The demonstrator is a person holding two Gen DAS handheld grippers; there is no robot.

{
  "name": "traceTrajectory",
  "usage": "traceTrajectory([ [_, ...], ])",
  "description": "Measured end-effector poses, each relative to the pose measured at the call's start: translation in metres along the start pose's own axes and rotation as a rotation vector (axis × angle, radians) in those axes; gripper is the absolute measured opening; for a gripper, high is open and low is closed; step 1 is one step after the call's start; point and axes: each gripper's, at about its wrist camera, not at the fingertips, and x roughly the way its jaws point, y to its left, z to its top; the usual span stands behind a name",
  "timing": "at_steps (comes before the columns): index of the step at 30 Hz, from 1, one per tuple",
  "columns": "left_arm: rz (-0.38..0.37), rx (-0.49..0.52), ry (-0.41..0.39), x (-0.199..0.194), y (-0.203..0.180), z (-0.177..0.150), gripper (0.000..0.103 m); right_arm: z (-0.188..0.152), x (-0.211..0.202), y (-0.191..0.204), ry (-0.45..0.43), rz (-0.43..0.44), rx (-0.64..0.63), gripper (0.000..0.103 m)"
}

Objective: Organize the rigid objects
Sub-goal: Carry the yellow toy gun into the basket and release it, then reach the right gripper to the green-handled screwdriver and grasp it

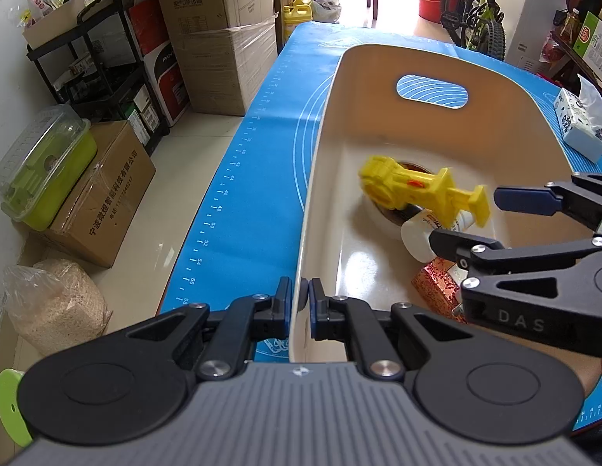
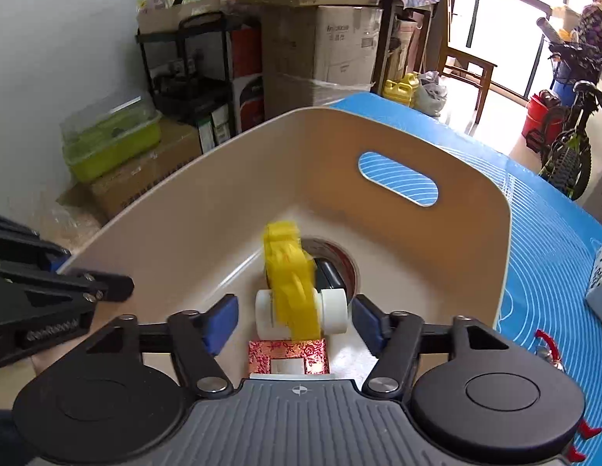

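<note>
Left wrist view: left gripper [image 1: 300, 296] clamps the beige bin [image 1: 324, 124] rim; right gripper [image 2: 295, 320] gapes empty above a yellow toy [image 2: 291, 275].

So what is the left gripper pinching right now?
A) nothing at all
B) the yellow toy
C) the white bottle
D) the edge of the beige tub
D: in the left wrist view the left gripper has its jaws closed on the rim of the beige tub, while the yellow toy and the white bottle lie loose inside it.
</note>
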Motion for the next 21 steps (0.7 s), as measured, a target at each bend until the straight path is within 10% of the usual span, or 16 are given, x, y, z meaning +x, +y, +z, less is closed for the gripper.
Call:
traceTrajectory([
  [21,-0.001,-0.001,0.000,0.000,-0.001,0.000,0.011,-0.014,-0.078,-0.089,-0.217,-0.151,0.201,0.084],
])
